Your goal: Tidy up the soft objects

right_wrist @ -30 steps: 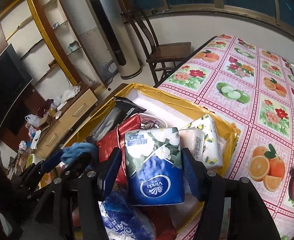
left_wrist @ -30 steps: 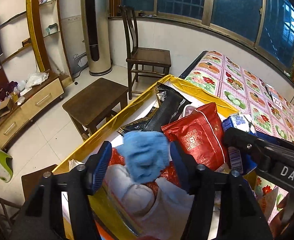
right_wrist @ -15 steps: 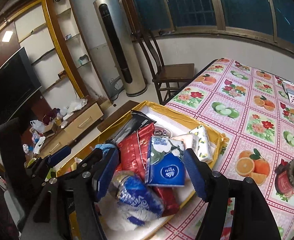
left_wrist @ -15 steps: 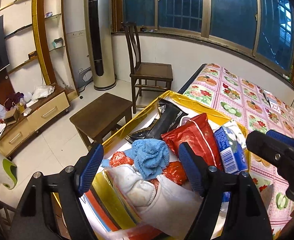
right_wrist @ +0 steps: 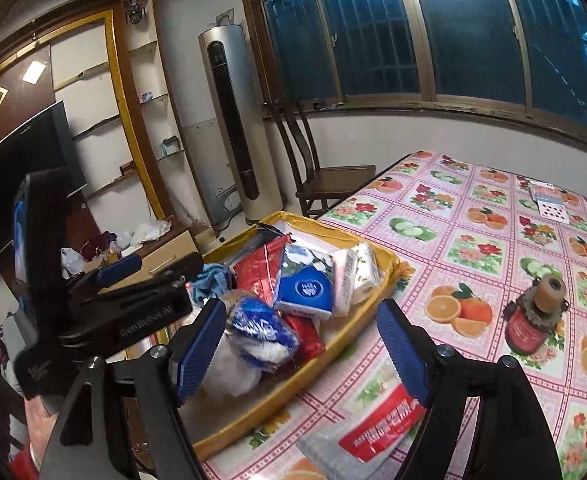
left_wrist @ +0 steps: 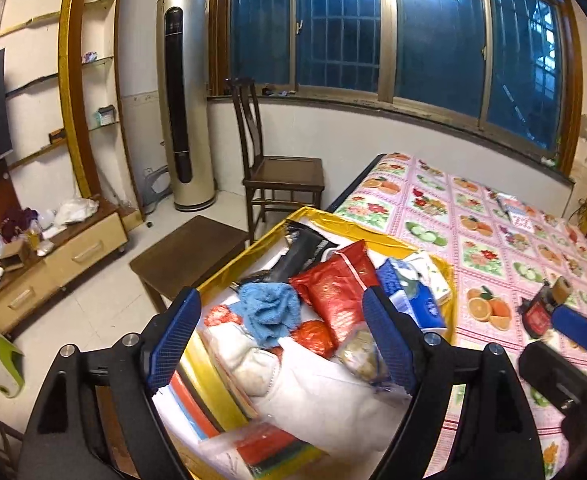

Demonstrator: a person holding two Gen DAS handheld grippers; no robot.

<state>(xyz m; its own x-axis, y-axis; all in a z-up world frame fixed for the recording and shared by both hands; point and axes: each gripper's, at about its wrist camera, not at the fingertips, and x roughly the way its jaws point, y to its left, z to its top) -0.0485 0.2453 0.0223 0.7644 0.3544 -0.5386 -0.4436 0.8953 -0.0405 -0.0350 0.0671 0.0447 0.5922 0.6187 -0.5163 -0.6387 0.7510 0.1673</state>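
A gold box [left_wrist: 447, 280] on the table's left end holds a blue cloth [left_wrist: 269, 314], a red bag [left_wrist: 339, 296], a blue tissue pack [left_wrist: 413, 300], a black bag [left_wrist: 301, 252] and a white stuffed item [left_wrist: 313, 396]. My left gripper [left_wrist: 280, 298] hovers open above the cloth, touching nothing. My right gripper [right_wrist: 301, 306] is open above the box's [right_wrist: 389, 268] near end, over the blue tissue pack [right_wrist: 305, 288] and a blue-and-white bag [right_wrist: 261, 332]. The left gripper [right_wrist: 133, 292] shows at the left of the right wrist view.
A plastic pack with a red label [right_wrist: 373, 424] lies on the floral tablecloth [right_wrist: 473, 240] under my right gripper. A red bottle [right_wrist: 529, 320] stands to the right, playing cards [right_wrist: 545, 200] farther back. A wooden chair [left_wrist: 281, 172] and low stool [left_wrist: 189, 252] stand left of the table.
The left gripper opened off the blue cloth and the right let go of the blue tissue pack. Both pulled back and up; cloth and pack now rest in the box.
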